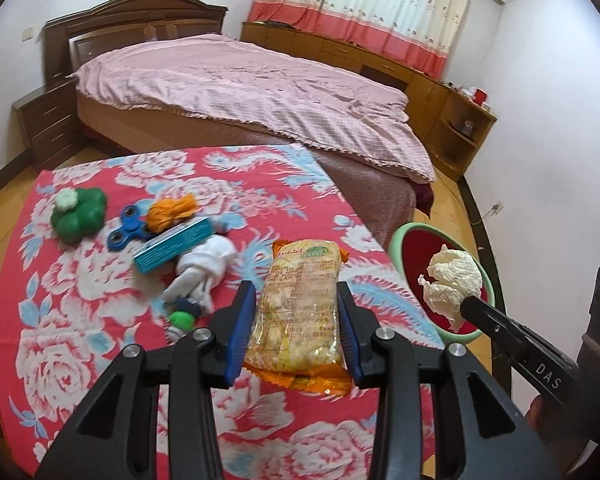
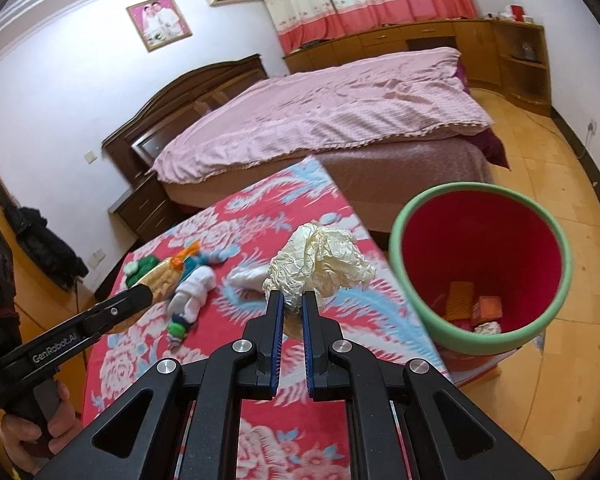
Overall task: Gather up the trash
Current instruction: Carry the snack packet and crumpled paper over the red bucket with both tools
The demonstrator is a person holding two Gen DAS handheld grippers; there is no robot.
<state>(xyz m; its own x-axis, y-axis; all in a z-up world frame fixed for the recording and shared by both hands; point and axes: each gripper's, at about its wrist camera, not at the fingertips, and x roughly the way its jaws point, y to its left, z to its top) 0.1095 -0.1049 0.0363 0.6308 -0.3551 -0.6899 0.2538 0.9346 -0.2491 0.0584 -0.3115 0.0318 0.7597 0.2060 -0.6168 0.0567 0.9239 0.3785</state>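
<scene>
While pinching only the lower fold of the crumpled paper (image 2: 320, 260) in the right gripper (image 2: 292, 296), jaws nearly closed at lower centre of the right wrist view, risks tearing or shedding the wad before reaching the bin (image 2: 476, 189). Hangs above the cloth edge just now, left of the green rim at centre right, so letting go here likely means landing on the floral tablecloth (image 2: 260, 208) or the floor rather than inside. Over in the left wrist view, holds the snack packet (image 1: 300, 300) crosswise in the left gripper (image 1: 296, 288), jaws part-open and pressed on both long sides at lower centre; slick, puffy film, so may slide out under any tilt or jolt. With both loads heading for one opening, could also knock one tool against the other near the rim at right. Further up the cloth, leaves a sock (image 1: 204, 272), a teal box (image 1: 172, 244), a blue spinner (image 1: 130, 226) and a green toy (image 1: 80, 216) in the left middle; seem unlikely as trash, so might be swept up by mistake. Beyond, only the bed (image 1: 240, 92).
</scene>
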